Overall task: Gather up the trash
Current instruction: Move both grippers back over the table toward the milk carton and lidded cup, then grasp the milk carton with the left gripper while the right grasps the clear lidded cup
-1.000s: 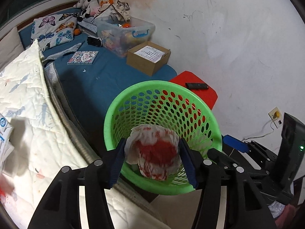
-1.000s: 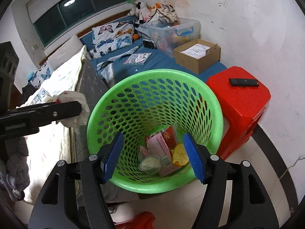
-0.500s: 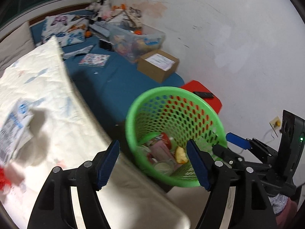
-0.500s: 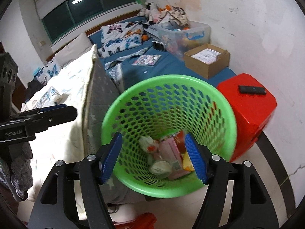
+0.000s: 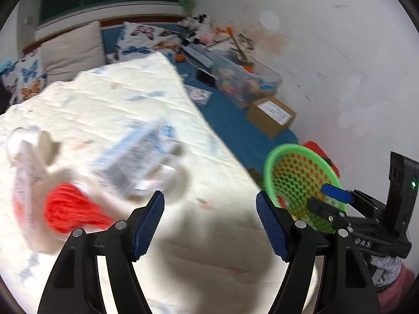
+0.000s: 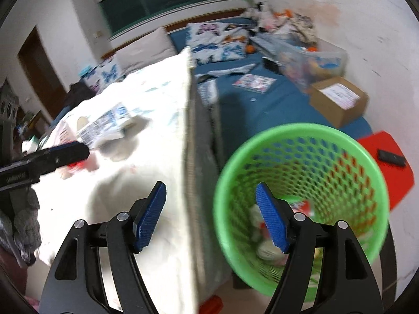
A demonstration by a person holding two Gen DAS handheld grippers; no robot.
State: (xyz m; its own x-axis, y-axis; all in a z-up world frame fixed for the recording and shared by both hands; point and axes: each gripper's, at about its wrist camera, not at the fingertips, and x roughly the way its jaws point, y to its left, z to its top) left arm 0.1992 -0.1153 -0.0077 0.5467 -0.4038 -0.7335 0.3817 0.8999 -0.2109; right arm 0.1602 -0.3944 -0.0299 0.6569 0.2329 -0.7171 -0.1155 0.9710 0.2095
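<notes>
Two claws agape | carton (image 5: 136,162) print blurred, unreadable | basket (image 6: 301,209) unlabelled

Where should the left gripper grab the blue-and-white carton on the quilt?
Across the blue-and-white carton's narrow width, near its middle, coming down from above. It looks to lie flat on the soft quilt, long flat sides exposed, so the left gripper's open jaws should straddle it. Motion blur hides its exact edges.
</notes>
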